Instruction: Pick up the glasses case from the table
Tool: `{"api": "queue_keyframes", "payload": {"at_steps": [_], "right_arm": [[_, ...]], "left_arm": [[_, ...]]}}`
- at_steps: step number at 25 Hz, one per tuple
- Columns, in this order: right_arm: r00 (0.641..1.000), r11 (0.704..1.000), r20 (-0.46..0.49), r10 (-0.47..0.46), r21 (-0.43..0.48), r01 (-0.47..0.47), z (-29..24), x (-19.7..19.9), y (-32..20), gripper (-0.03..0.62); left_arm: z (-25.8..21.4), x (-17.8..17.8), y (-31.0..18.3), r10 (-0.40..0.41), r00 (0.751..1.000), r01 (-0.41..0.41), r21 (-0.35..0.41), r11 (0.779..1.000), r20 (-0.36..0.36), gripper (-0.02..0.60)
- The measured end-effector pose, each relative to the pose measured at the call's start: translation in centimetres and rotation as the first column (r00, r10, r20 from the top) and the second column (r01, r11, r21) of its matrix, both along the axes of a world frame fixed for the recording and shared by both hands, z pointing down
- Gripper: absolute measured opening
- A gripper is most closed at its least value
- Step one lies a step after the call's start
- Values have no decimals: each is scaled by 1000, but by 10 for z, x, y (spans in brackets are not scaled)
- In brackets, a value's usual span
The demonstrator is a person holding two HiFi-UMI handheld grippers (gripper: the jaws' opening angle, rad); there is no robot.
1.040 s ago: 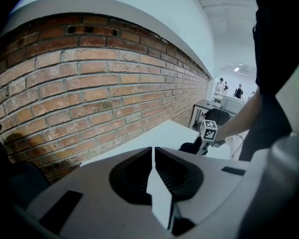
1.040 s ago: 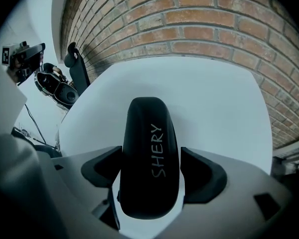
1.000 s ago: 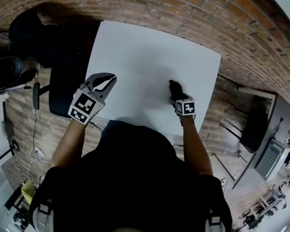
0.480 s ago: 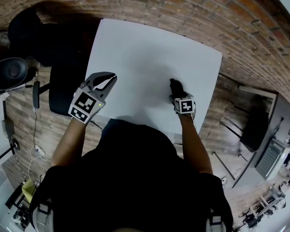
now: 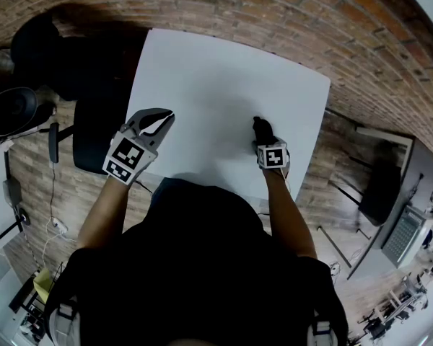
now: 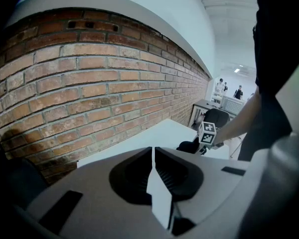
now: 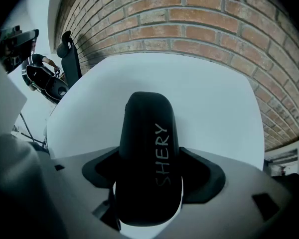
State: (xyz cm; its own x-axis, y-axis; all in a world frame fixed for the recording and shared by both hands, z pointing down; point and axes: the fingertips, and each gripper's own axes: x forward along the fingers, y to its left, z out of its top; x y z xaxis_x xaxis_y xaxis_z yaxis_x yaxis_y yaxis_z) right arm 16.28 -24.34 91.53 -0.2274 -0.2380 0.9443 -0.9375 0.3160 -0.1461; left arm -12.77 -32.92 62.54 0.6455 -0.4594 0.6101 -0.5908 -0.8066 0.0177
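The glasses case (image 7: pixel 147 133) lies lengthwise between the jaws of the right gripper (image 7: pixel 149 176), over the near right part of the desk (image 5: pixel 224 71), close to the desk's near edge. It is a black, rounded, glossy shell with pale lettering along its top. The jaws stand narrow, closed against the case's two long sides, with roughly its rear half inside them and the front half reaching out toward the middle of the desk. Whether the case rests on the desk or hangs just clear of it, no view settles.

The left gripper (image 5: pixel 161 120) hovers over the near left corner of the desk, well apart from the case. Its jaws are pressed together with nothing between them, so it plays no part in the lift.

The step in hand looks like the lift itself. The shell is smooth and curved, so it could squirt forward out of the jaws if the squeeze is too light or sits too high on the rounded sides. A firm, even squeeze at the widest part is the safe choice. The rise should go straight up from the desk and stay level, since the free front half will want to dip. The rest of the desk is bare, so nothing stands in the way.
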Motion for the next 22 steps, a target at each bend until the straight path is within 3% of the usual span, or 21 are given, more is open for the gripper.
{"api": "queue_keyframes", "payload": {"at_steps": [22], "right_arm": [[1000,1000,-1,11,-12,-11,-3,2,1,333]], "left_arm": [[-6,2,6,-6,1000,6,12,1000,14,25]]}}
